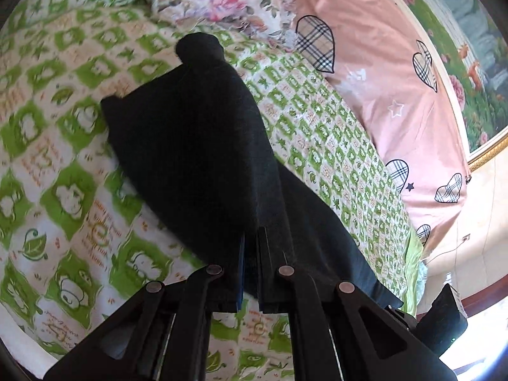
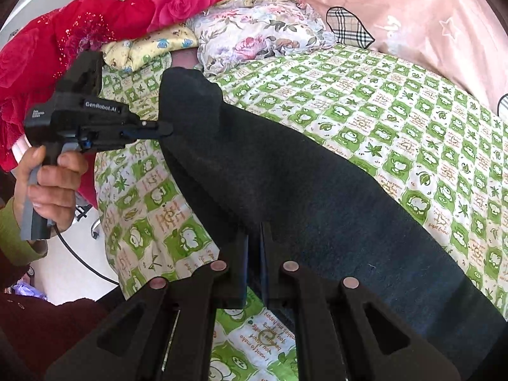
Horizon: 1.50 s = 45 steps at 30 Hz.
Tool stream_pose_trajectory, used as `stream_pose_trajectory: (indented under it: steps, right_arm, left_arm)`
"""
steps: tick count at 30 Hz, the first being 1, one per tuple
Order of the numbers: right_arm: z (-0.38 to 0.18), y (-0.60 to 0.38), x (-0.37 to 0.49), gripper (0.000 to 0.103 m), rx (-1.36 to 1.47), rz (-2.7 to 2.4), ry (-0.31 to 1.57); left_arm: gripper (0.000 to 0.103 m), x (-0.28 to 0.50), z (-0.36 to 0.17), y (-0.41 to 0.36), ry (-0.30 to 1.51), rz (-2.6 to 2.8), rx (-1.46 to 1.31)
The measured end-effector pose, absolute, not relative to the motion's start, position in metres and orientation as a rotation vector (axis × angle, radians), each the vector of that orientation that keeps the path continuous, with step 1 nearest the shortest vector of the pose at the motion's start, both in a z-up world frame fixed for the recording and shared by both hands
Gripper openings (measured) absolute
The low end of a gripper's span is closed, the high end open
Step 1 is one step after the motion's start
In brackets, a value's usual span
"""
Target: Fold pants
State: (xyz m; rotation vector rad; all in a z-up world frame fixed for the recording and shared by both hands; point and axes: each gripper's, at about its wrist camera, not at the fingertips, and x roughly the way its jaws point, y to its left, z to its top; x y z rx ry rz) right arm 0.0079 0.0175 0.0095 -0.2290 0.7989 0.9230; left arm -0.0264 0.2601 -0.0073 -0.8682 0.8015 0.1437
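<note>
Black knit pants [image 2: 285, 174] run diagonally across the green frog-print bedsheet [image 2: 397, 120], lifted at both ends so the length can be doubled. Left gripper [image 2: 163, 130], mid-left of the right wrist view, pinches the upper end, jaws closed on cloth. Right gripper [image 2: 254, 254], bottom centre, is clamped narrow on the near edge. Pink pillow [image 1: 381, 95] upper right, clear of the fold.

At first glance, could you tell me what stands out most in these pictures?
The black pants stretch across the green patterned bedsheet, each end pinched in a hand-held gripper: left, right. A bright red blanket is heaped by the pillows behind.
</note>
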Motion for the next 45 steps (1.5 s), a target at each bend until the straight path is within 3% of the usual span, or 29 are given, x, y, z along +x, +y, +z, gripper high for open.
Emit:
stream_pose_trajectory:
  steps: [15,22,26,28,29,30,45]
  right_arm:
    - [-0.004,0.029,0.007,0.007,-0.311,0.901,0.851]
    - [-0.002,0.030,0.007,0.016,-0.293,0.894,0.874]
    - [0.004,0.029,0.002,0.034,-0.256,0.927,0.868]
    - [0.008,0.028,0.001,0.034,-0.230,0.936,0.862]
    - [0.010,0.027,0.001,0.034,-0.217,0.939,0.861]
    - [0.012,0.028,0.002,0.035,-0.205,0.940,0.858]
    - [0.050,0.043,0.070,0.035,-0.050,0.904,0.818]
  left_arm:
    - [0.006,-0.034,-0.038,0.270,0.837,0.131,-0.903]
    - [0.012,-0.043,-0.036,0.282,0.822,0.166,-0.901]
    - [0.022,-0.055,-0.033,0.297,0.809,0.208,-0.921]
    - [0.035,-0.060,-0.031,0.305,0.802,0.232,-0.941]
    - [0.049,-0.062,-0.031,0.311,0.801,0.255,-0.961]
    - [0.052,-0.064,-0.030,0.314,0.794,0.263,-0.973]
    - [0.053,-0.031,-0.019,0.325,0.830,0.325,-0.880]
